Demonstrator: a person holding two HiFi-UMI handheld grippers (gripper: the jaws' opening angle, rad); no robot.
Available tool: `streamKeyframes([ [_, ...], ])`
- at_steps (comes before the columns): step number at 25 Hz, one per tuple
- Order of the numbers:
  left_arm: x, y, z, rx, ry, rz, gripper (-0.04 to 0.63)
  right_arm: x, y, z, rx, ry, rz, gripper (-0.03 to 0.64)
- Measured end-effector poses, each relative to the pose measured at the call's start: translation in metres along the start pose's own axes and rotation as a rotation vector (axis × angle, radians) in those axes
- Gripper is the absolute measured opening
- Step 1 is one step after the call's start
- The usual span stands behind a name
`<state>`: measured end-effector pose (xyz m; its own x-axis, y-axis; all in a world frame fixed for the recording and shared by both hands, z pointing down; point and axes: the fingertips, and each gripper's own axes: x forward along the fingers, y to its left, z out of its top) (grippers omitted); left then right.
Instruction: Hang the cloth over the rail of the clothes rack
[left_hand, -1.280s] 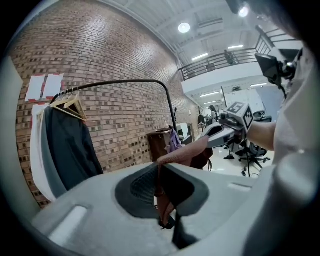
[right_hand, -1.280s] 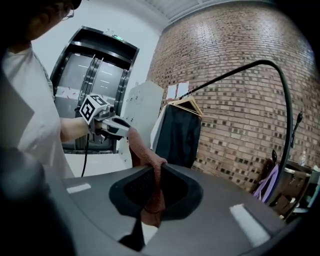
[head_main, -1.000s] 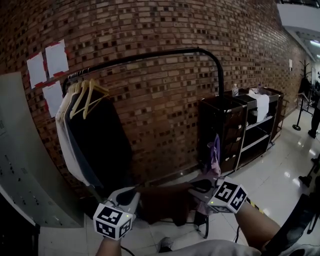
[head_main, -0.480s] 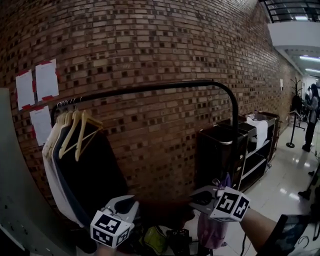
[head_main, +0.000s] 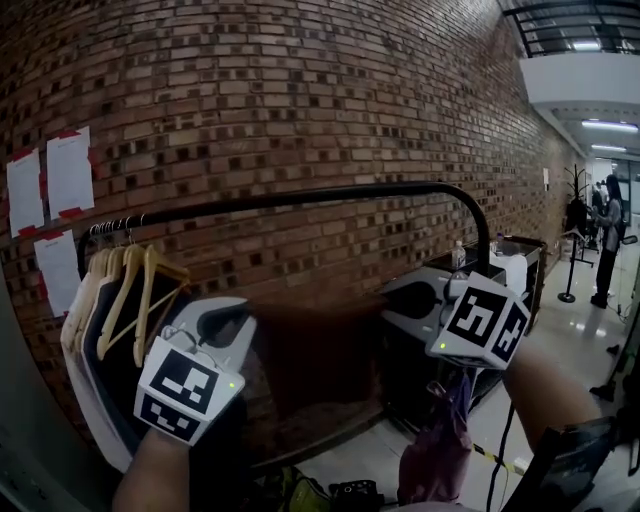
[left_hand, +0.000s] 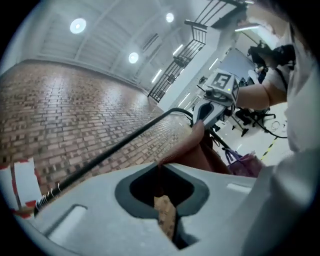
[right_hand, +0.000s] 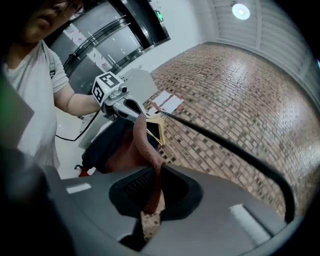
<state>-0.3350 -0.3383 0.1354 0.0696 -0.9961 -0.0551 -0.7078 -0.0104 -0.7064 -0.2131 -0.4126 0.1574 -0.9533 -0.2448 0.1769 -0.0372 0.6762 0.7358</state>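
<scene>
Brick wall (head_main: 300, 90) behind, the cloth (head_main: 320, 350) hangs stretched between the left gripper (head_main: 222, 328) at 8 o'clock and the right gripper (head_main: 425, 300) at 4, each clamped on a corner, below the rail (head_main: 300, 198) at 12, so lifting over and draping are left.

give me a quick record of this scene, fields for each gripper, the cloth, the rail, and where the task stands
left gripper: shut on the left end of the cloth
right gripper: shut on the cloth's right end
cloth: brown, stretched between the two grippers in front of the rack
rail: black, bends down at its right end, bare except at its left end
hangers: bunched at the rail's left end, with garments
cloth vs rail: top edge below the rail in the head view, not touching it
task status: cloth not yet hung
</scene>
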Motion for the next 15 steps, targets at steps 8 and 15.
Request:
streamKeyframes([
  [8,0.030,0.093,0.054,0.178,-0.069,0.078,0.014,0.003,-0.089,0.056,-0.166,0.049,-0.123,0.014],
  [15,0.063,0.161,0.076,0.294,-0.088,0.130,0.014,0.018,-0.147,0.086,-0.225,0.134,-0.153,0.014],
])
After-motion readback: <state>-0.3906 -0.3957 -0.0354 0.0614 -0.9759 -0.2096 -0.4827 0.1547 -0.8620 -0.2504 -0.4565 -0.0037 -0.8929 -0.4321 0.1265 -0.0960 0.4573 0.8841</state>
